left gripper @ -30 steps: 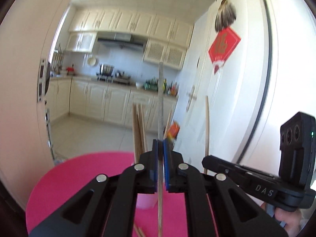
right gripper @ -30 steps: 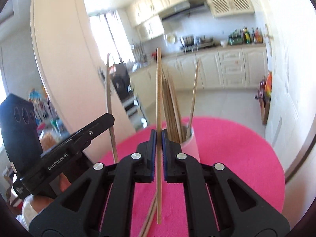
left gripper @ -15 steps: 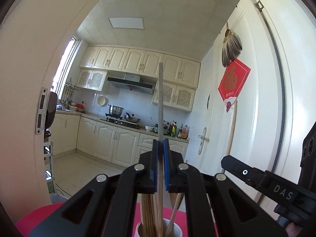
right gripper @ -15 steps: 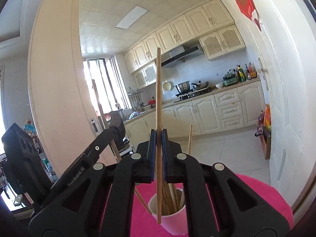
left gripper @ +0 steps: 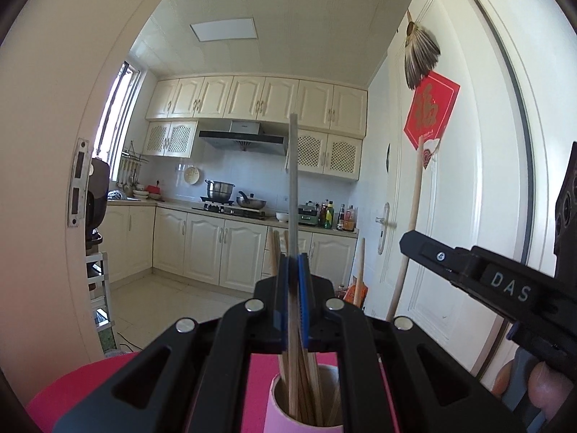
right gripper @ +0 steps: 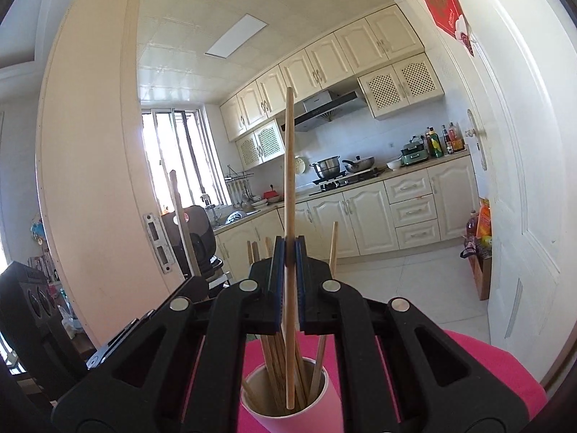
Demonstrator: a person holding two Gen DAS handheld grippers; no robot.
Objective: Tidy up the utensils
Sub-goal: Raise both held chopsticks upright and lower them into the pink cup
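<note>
Each gripper carries one chopstick upright so it can drop straight into the pink cup [right gripper: 288,393] below the jaws. The left gripper [left gripper: 295,263] has its jaws clenched on a grey chopstick [left gripper: 294,180], whose lower end already sits among the sticks in the cup. The right gripper [right gripper: 288,249] has its jaws clenched on a pale wooden chopstick [right gripper: 288,166], its tip inside the cup mouth. The cup stands on the pink tabletop [right gripper: 487,379], holding several slim wooden chopsticks [right gripper: 270,371] leaning at mixed angles. Judging by this, release comes next.
</note>
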